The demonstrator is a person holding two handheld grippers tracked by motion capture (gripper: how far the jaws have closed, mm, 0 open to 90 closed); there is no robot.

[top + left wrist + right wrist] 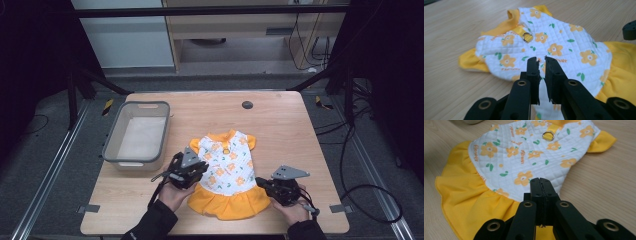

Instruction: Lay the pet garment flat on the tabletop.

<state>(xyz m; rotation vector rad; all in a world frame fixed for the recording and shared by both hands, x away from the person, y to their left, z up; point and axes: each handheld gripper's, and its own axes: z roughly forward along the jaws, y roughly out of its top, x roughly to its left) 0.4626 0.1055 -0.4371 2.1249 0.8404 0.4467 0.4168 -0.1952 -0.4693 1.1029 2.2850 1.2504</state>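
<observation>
A small dress (227,165) lies flat on the wooden table (280,125), its collar toward the far side. The top is white quilted cloth with orange flowers (564,45), the skirt yellow (461,190). A metal ring (527,37) sits near the collar. My left gripper (203,170) is at the dress's left edge. Its jaws (542,59) stand a narrow slit apart with white cloth in the slit. My right gripper (260,183) is at the skirt's right side. Its jaws (540,180) are pressed flat together and I see nothing between them.
A grey bin (112,142) with a pale lining stands at the table's left, just beyond my left hand. A small black disc (247,104) lies near the far edge. Bare wood stretches to the right of the dress and behind it.
</observation>
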